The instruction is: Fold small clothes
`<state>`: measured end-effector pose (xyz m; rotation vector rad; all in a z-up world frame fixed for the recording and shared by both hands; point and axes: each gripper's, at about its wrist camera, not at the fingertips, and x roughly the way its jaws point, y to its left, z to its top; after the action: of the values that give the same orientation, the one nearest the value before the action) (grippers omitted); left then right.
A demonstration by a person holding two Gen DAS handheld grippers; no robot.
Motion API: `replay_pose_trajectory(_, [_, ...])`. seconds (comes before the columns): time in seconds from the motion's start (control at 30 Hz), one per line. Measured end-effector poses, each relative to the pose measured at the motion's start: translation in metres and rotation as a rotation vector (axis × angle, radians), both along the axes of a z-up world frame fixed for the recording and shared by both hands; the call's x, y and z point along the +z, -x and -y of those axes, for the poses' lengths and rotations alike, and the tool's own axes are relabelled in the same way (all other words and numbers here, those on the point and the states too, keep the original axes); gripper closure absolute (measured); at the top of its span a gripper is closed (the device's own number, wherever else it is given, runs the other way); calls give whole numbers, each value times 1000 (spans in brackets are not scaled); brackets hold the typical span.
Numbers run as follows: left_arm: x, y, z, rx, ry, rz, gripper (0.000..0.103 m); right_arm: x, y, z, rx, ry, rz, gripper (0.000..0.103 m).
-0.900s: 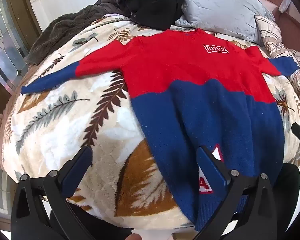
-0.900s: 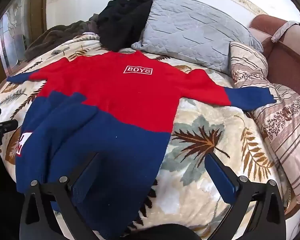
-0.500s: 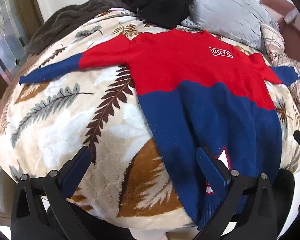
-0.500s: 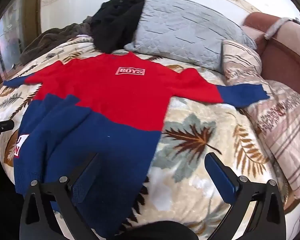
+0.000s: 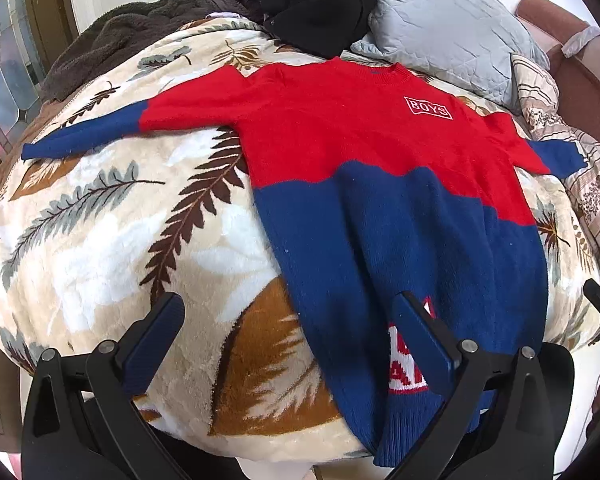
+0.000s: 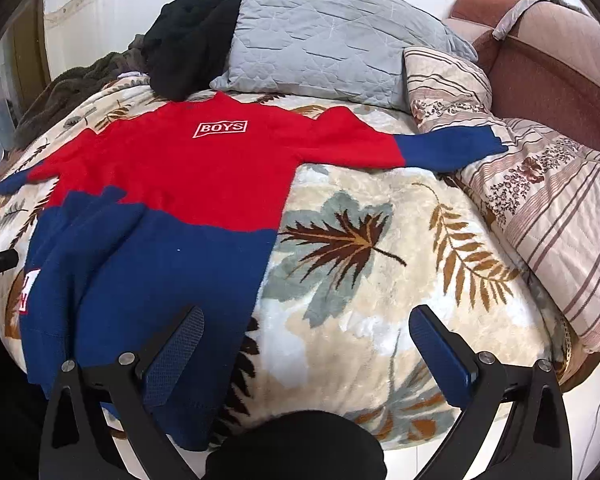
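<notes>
A red and blue sweater (image 5: 364,184) lies spread face up on the leaf-patterned blanket (image 5: 112,240) that covers the bed, its neck toward the pillows and its hem at the near edge. Both sleeves are stretched out sideways; in the right wrist view the blue cuff of one sleeve (image 6: 448,148) reaches onto a striped quilt (image 6: 548,216). A white "BOYS" patch (image 6: 221,128) sits on the red chest, and a red and white patch (image 5: 406,360) shows near the hem. The blue lower part has a raised fold running along it. The left gripper (image 5: 290,318) hangs above the near edge of the bed with its fingers wide apart and nothing between them; one finger (image 5: 422,340) is over the hem beside the patch, the other over bare blanket. Whether that finger touches the knit cannot be told. The right gripper (image 6: 306,334) also has its fingers spread wide and empty, one finger (image 6: 176,356) over the blue hem, the other above the blanket. Behind the sweater lie a grey pillow (image 6: 332,48), a heap of black clothing (image 6: 192,36) and a dark brown fleece (image 5: 132,44). Compared with the earlier frames, both views have shifted slightly: the sweater sits a little further off and more of its sleeves shows, while the fingers' opening is unchanged.
</notes>
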<state>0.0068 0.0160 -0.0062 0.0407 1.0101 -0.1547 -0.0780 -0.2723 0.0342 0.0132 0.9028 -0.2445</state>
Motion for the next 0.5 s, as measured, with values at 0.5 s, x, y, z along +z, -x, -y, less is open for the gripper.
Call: replay_pose_trajectory(0.5, [4, 9, -2, -3, -28, 17, 0, 3, 1, -11, 24, -19, 17, 1])
